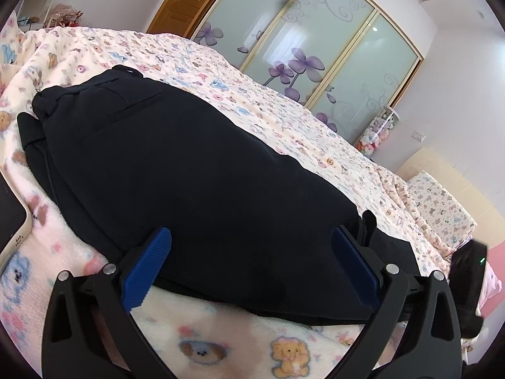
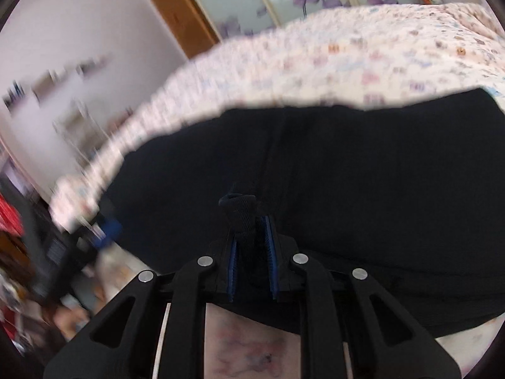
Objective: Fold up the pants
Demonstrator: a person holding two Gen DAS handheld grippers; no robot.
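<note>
Black pants [image 1: 195, 170] lie folded lengthwise on the bed, waistband at the far left, legs running toward the lower right. My left gripper [image 1: 251, 246] is open, its blue pads on either side of the near edge of the pants, holding nothing. In the right wrist view the pants [image 2: 363, 173] fill the middle. My right gripper [image 2: 251, 227] is shut on a bunched piece of the black fabric that sticks up between its pads. That view is blurred by motion.
A pastel animal-print blanket [image 1: 284, 101] covers the bed. A tablet-like device [image 1: 12, 221] lies at the left edge. A wardrobe with floral glass doors [image 1: 315, 41] and a wooden door [image 1: 186, 3] stand behind. A small covered stool [image 1: 438, 208] is at the right.
</note>
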